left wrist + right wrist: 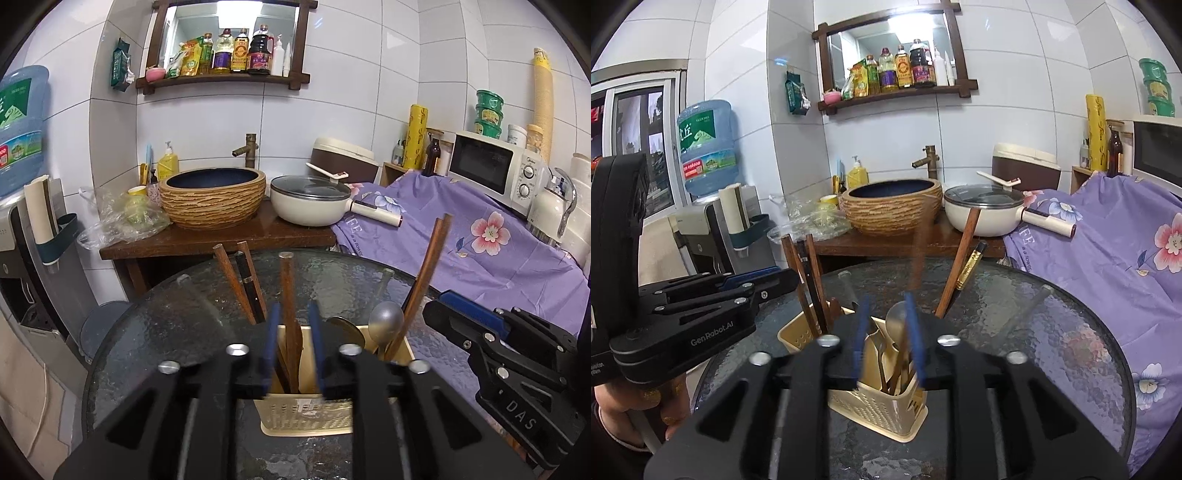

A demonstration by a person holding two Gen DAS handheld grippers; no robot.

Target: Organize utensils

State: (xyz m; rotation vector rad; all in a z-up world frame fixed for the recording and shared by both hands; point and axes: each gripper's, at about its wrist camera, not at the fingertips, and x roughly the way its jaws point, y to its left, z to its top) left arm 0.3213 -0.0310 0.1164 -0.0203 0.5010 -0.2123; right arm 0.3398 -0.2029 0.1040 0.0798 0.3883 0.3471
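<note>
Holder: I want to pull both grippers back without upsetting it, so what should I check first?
1. Left gripper jaws released: ok, a gap shows beside the chopstick between them.
2. Right gripper jaws released: ok, they stand apart around the spoon.
3. Utensils settled: not ok, a blurred stick by the right gripper looks in motion.
4. That stick clear of the pads: cannot tell.
5. Holder upright on the table: ok.
6. Grippers apart from each other: ok.
</note>
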